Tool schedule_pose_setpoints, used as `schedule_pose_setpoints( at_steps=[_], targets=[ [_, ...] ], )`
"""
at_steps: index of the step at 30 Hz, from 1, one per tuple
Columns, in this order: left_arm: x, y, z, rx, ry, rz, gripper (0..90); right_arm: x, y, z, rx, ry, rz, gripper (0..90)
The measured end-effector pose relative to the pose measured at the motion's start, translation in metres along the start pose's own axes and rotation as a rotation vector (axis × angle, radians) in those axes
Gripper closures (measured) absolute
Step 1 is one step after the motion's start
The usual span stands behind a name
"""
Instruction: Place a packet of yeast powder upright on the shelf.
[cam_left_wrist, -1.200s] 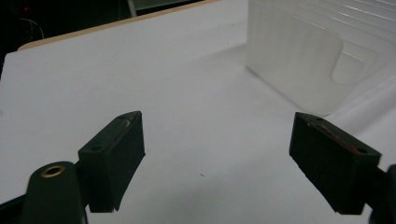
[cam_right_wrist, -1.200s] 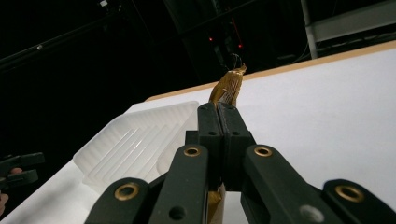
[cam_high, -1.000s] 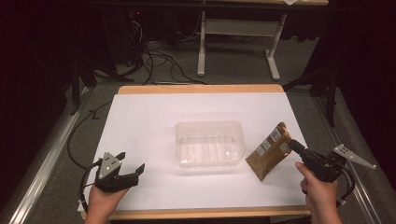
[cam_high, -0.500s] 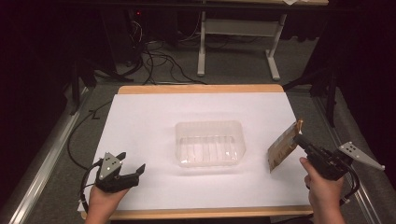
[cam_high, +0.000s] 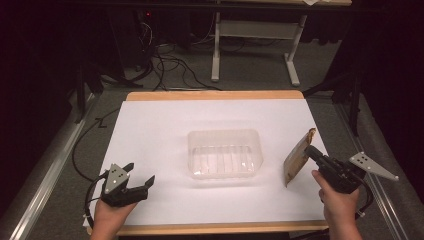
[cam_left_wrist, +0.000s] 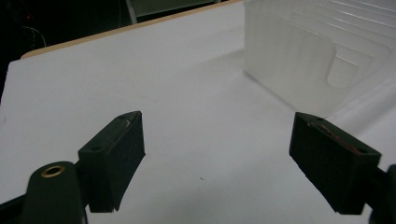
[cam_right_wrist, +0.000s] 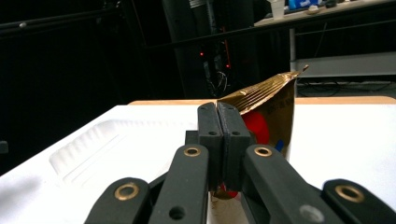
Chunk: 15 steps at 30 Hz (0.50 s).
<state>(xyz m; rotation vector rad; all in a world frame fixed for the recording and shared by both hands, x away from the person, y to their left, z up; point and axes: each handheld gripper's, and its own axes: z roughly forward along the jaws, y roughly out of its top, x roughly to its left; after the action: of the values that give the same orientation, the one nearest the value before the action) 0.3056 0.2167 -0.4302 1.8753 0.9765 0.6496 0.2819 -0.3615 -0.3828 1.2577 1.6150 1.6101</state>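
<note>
At table's right edge: right gripper (cam_high: 311, 151) clamped on gold pouch (cam_high: 298, 159), pouch lifted and tilted.
Jaws pressed together in the right gripper view, pouch (cam_right_wrist: 266, 109) pinched at its side edge, red print showing behind them. Clear plastic tray (cam_high: 224, 153) sits mid-table, well apart to the pouch's left. Left gripper (cam_high: 139, 174) rests at the near-left corner of the white table (cam_high: 165, 115), jaws wide apart, nothing between, tray (cam_left_wrist: 299, 60) just ahead of it.
</note>
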Motion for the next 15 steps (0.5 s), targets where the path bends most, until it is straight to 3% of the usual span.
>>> schedule_pose_setpoints(
  at_steps=[6, 15],
  targets=[
    [0.001, 0.000, 0.000, -0.007, 0.002, -0.003, 18.7, 0.012, 0.003, 0.002, -0.023, 0.023, -0.036, 90.0],
    [-0.001, 0.000, 0.000, -0.003, 0.002, 0.005, 18.7, 0.031, 0.015, -0.004, -0.091, 0.063, -0.050, 90.0]
  ],
)
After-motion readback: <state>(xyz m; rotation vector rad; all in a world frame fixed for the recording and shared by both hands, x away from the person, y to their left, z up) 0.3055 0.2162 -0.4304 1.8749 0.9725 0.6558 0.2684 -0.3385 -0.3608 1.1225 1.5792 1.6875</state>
